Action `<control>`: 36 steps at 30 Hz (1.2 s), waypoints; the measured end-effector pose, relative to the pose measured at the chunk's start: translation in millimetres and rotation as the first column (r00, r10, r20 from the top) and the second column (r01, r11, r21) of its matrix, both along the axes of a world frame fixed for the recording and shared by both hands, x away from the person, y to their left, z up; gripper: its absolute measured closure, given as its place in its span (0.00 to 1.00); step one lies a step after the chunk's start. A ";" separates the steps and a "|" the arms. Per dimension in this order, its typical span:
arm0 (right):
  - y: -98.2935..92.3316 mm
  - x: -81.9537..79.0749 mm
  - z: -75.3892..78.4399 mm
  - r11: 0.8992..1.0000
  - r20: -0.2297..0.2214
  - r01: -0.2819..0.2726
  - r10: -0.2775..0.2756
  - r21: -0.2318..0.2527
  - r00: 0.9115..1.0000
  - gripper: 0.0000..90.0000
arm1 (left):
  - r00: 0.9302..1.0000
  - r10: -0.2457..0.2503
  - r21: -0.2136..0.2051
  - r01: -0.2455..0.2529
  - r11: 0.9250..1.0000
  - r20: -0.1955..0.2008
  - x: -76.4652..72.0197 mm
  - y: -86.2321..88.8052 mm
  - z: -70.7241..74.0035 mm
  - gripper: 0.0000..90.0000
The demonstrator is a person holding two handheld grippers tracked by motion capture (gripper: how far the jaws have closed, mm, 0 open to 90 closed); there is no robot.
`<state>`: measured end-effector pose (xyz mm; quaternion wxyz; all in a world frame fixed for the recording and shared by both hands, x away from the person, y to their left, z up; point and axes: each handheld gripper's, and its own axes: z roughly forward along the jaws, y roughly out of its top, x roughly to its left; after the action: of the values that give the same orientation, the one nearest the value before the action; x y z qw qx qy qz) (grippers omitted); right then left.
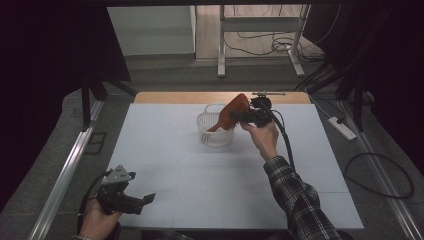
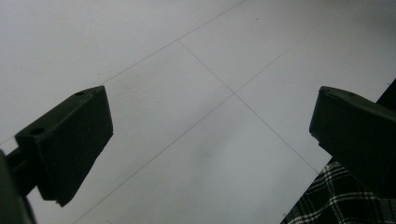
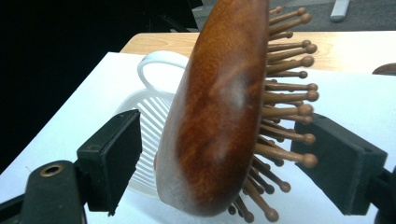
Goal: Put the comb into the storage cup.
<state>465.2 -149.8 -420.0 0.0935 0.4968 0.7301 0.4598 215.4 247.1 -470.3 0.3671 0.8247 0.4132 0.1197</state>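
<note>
A brown wooden hairbrush [image 1: 233,112] stands tilted in a small white ribbed basket [image 1: 216,138] at the far middle of the white table, handle down inside, head raised to the right. My right gripper [image 1: 244,116] is at the head. In the right gripper view its jaws straddle the hairbrush [image 3: 215,107]: a narrow gap shows between the left jaw and the smooth back, and the bristle tips reach the right jaw. The right gripper [image 3: 219,140] is open, with the basket [image 3: 144,105] behind. My left gripper [image 1: 147,198] hovers open and empty at the near left [image 2: 210,126].
The white mat [image 1: 200,185] covers the table, with a wooden strip [image 1: 170,97] along its far edge. A power strip [image 1: 342,127] and cables lie on the floor to the right. A plaid sleeve [image 1: 295,195] reaches across the right half.
</note>
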 end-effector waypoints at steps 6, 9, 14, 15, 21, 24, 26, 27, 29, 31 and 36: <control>2.0 -1.1 0.3 0.998 -0.005 -0.019 0.018 -0.055 1.000 0.14 | 1.000 0.000 0.002 0.000 1.000 0.001 -0.1 -0.2 0.1 0.00; 2.2 -1.8 0.6 0.998 -0.007 -0.033 0.033 -0.059 0.999 0.14 | 1.000 0.000 0.002 0.000 1.000 0.001 -0.1 -0.1 0.1 0.01; 1.1 -2.2 2.0 0.997 -0.006 -0.053 0.053 -0.051 0.999 0.12 | 1.000 0.000 0.002 0.000 1.000 0.001 -0.1 -0.1 0.1 0.01; 1.0 -2.4 2.3 0.997 -0.004 -0.056 0.056 -0.052 0.998 0.11 | 1.000 0.000 0.002 0.000 1.000 0.002 -0.2 -0.1 0.1 0.01; 0.5 -3.8 4.4 0.995 0.002 -0.080 0.080 -0.063 0.997 0.09 | 1.000 0.000 0.002 0.000 1.000 0.002 -0.2 0.0 0.1 0.00; 0.5 -5.4 5.8 0.992 0.009 -0.099 0.100 -0.079 0.995 0.08 | 1.000 0.001 0.000 -0.001 1.000 0.002 -0.2 0.2 0.1 0.00; 0.8 -6.4 6.5 0.990 0.014 -0.106 0.108 -0.092 0.994 0.08 | 1.000 0.000 0.001 0.000 1.000 0.002 -0.2 -0.1 0.1 0.00; 0.8 -6.8 6.8 0.989 0.015 -0.110 0.112 -0.097 0.994 0.07 | 1.000 0.000 0.002 0.000 1.000 0.002 -0.2 -0.2 0.1 0.00; 0.7 -7.2 7.2 0.988 0.016 -0.115 0.117 -0.100 0.993 0.07 | 1.000 0.000 0.002 0.000 1.000 0.002 -0.2 -0.2 0.1 0.00; 0.7 -8.3 8.2 0.986 0.021 -0.121 0.124 -0.116 0.992 0.06 | 1.000 0.000 0.002 0.000 1.000 0.002 -0.1 -0.1 0.1 0.00; 0.0 -9.8 9.6 0.983 0.025 -0.113 0.118 -0.147 0.993 0.05 | 1.000 -0.002 0.005 0.002 1.000 0.001 -0.1 -0.3 0.1 0.01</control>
<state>455.3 -149.7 -410.4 0.1149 0.4376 0.7876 0.4183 215.3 246.8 -470.2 0.3655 0.8260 0.4118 0.1206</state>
